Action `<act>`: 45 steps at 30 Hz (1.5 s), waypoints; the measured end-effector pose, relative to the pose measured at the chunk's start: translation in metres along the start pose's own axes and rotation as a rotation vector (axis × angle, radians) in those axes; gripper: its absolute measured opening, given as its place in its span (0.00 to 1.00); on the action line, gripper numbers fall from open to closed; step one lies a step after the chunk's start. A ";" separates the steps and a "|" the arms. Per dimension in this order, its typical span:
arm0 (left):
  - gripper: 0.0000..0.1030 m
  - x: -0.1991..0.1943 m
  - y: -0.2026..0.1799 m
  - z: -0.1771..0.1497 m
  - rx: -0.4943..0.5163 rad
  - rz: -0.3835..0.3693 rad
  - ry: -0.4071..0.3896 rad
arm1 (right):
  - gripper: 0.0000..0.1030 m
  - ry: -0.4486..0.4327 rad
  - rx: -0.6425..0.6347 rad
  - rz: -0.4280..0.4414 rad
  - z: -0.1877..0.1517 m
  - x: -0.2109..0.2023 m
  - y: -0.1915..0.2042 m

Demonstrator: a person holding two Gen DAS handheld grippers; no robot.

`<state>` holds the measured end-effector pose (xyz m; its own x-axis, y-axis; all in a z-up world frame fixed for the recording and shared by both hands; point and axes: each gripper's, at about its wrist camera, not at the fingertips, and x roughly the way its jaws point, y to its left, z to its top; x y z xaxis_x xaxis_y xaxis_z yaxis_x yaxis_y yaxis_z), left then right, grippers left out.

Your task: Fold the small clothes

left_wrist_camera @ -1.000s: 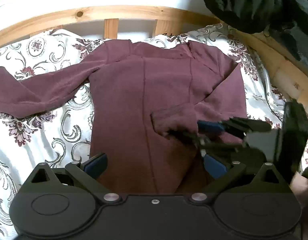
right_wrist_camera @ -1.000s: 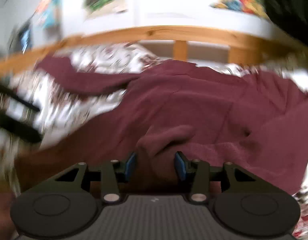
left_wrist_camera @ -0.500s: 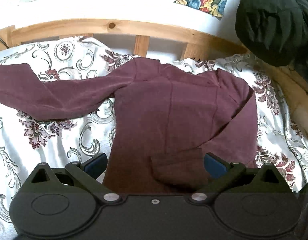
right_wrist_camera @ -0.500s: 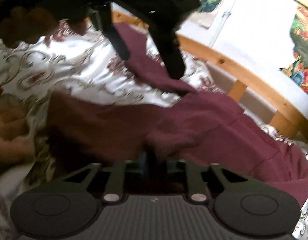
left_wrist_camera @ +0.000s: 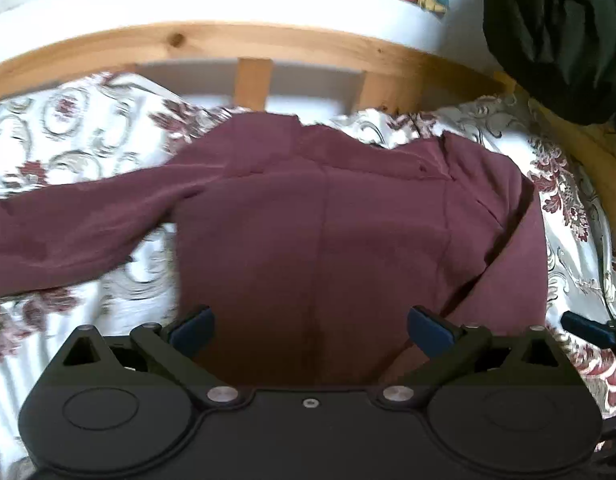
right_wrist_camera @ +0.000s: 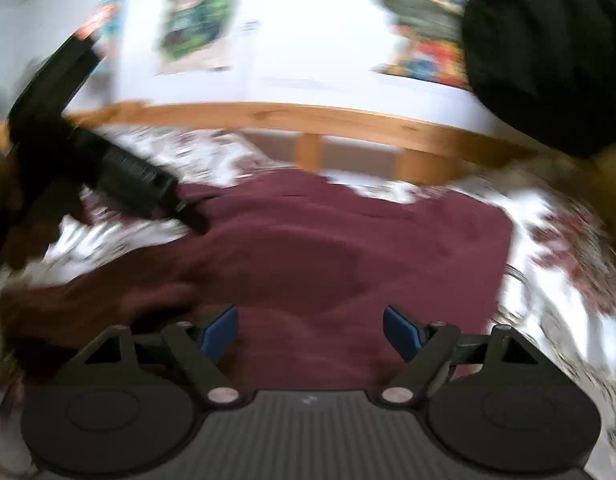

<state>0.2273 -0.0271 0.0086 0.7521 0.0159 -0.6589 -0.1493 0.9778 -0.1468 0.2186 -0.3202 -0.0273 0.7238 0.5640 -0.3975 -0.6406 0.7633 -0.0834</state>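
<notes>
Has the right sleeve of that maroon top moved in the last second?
Yes. The right sleeve now lies folded across the maroon top, farther from the wooden bed rail.

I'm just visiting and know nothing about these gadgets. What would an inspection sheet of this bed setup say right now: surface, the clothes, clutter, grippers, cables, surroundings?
Surface: bed with a white floral sheet, wrinkled.
Job's things: one maroon long-sleeved top lying flat; right sleeve folded in over the body, left sleeve stretched out to the side.
Clutter: nothing seen on the sheet besides the top.
Grippers: left gripper open, above the top's lower part, holding nothing; right gripper open, empty, its view blurred.
Cables: a thin dark line at the right edge of the sheet, possibly a cable; cannot tell.
Surroundings: wooden bed rail, white wall with colourful posters, dark bundle of fabric at upper right.
</notes>
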 end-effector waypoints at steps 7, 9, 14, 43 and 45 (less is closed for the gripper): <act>0.99 0.012 -0.043 -0.025 0.155 -0.005 0.031 | 0.88 -0.023 0.153 -0.281 -0.009 0.010 -0.052; 0.99 0.009 -0.047 -0.038 0.220 0.068 0.028 | 0.88 -0.031 0.235 -0.305 -0.011 0.013 -0.070; 0.99 -0.007 -0.025 -0.061 0.259 0.254 0.035 | 0.84 -0.044 0.413 -0.272 -0.019 0.029 -0.102; 0.99 -0.046 0.009 -0.111 0.250 0.055 0.176 | 0.09 0.012 0.396 -0.233 -0.017 0.039 -0.081; 0.99 -0.044 0.007 -0.113 0.259 0.044 0.190 | 0.08 0.022 0.387 -0.278 -0.018 0.039 -0.082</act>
<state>0.1203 -0.0448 -0.0469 0.6118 0.0437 -0.7898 0.0078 0.9981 0.0612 0.2951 -0.3663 -0.0522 0.8459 0.3184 -0.4279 -0.2782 0.9479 0.1553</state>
